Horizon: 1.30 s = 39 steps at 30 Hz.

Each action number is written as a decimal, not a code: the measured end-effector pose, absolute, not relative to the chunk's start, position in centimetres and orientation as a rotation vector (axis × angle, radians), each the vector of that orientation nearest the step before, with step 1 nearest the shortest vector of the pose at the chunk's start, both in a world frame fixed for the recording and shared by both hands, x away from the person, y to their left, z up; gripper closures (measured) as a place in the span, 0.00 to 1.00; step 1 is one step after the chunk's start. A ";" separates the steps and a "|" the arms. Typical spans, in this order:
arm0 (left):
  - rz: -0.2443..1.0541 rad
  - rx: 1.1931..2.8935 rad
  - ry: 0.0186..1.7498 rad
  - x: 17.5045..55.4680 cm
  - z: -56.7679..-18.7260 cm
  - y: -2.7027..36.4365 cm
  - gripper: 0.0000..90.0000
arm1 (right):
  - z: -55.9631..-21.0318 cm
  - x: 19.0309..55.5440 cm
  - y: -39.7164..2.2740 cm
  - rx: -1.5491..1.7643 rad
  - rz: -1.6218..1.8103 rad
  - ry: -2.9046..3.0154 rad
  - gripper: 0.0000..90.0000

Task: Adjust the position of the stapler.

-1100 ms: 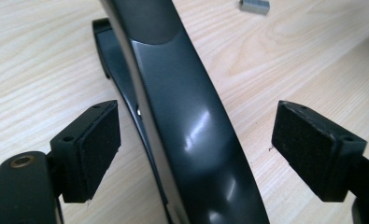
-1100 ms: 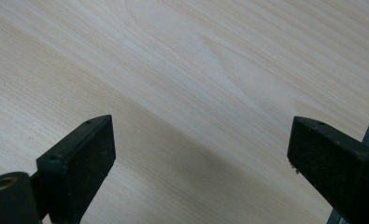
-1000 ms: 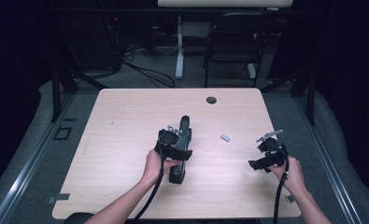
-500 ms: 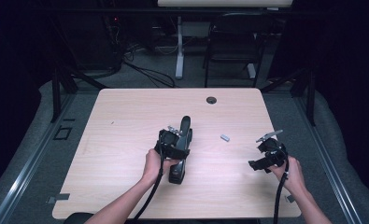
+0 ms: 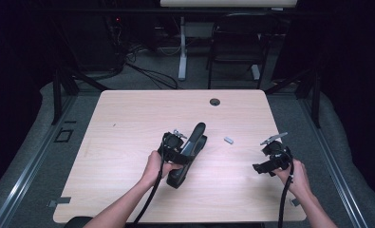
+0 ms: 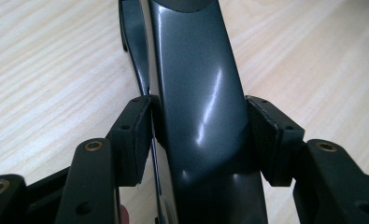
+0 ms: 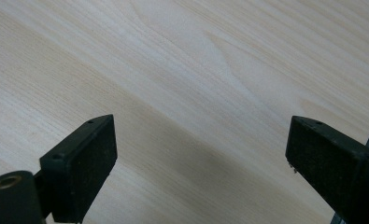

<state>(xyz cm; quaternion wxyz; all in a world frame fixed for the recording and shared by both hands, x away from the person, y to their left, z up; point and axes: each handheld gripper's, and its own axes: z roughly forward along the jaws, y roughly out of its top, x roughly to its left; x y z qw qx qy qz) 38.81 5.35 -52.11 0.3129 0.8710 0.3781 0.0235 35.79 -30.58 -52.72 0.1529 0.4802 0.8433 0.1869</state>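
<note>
Hands come in from the near edge of the tabletop point(image 5: 128, 118), and each hand holds one tool. The left hand point(image 5: 154, 166) is near the middle of the near edge. Its left tool point(image 5: 175, 145) is clenched on a dark grey thing that looks like a stapler point(image 6: 201, 93). In the left gripper view one black pad point(image 6: 135, 135) sits tight on one side of the shiny grey body, and the other pad is tight on the other side. The stapler lies flat near the middle of the tabletop, with its long end pointing to the far edge. The right hand point(image 5: 296, 178) is by the right edge, close to the near right corner. The right tool point(image 5: 272, 159) is released: its jaws stand wide apart with just bare wood between them. A bit farther out, between the stapler and the right tool, lies a small silver piece point(image 5: 228, 140). Close to the far edge there is a small round hole point(image 5: 215, 101). Nothing has moved since a second ago; both hands and the stapler are in the same spots. That looks like a pause: the grip is made, and a lift or a push may come next, but I can't tell which.
</note>
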 end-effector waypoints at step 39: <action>-0.002 2.459 0.538 38.3 -51.9 5.7 0.55 | -52.6 35.8 -30.6 1.369 0.525 2.456 0.09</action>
